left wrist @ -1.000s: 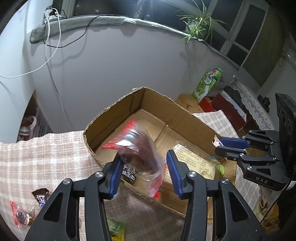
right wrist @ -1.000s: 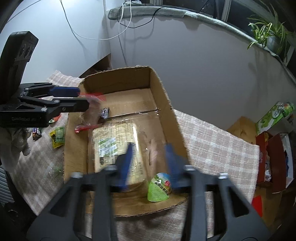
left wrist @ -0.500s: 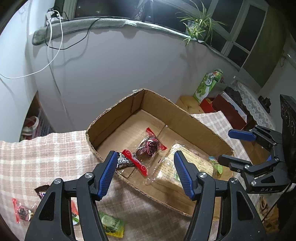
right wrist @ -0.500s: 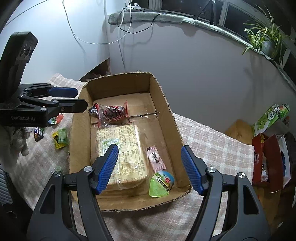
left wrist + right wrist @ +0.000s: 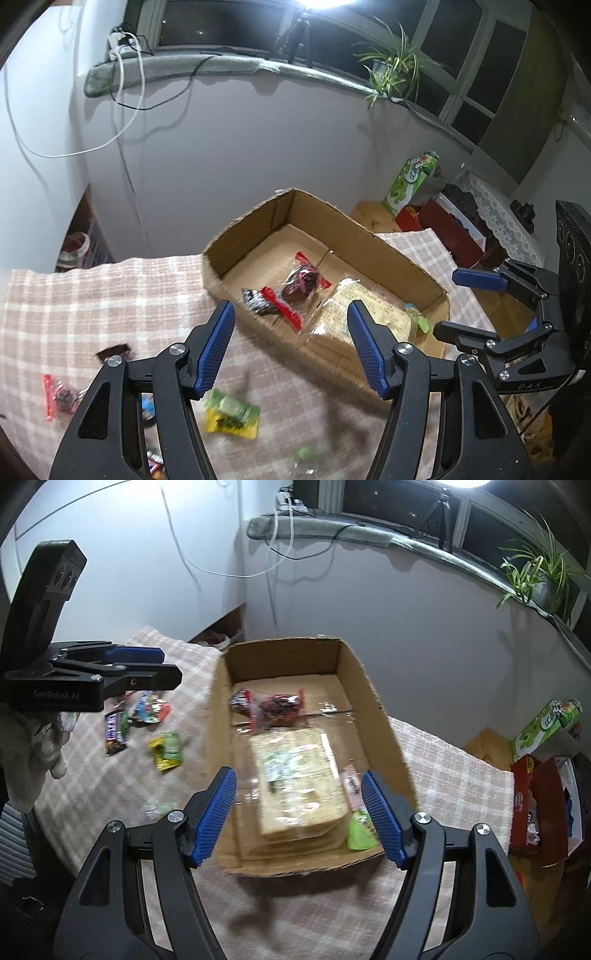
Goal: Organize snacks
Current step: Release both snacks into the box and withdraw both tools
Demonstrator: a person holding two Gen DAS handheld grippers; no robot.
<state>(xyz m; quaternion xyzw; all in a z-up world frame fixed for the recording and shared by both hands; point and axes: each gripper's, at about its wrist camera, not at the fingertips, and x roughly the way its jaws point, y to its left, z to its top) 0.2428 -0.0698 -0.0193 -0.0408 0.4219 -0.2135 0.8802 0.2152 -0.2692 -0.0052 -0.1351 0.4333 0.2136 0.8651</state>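
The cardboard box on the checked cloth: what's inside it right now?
Inside the cardboard box: a large clear-wrapped cracker pack, a red-edged snack bag, a small pink sachet and a green packet. Anything beneath the cracker pack is hidden.

Brown cardboard box (image 5: 373, 701) on beige-and-white checked cloth (image 5: 454, 775); blue-padded black claws.

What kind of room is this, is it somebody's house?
Probably a room in someone's home. A checked cloth covers the table, a spider plant sits on the windowsill under a dark window, and a cardboard box holds snacks.
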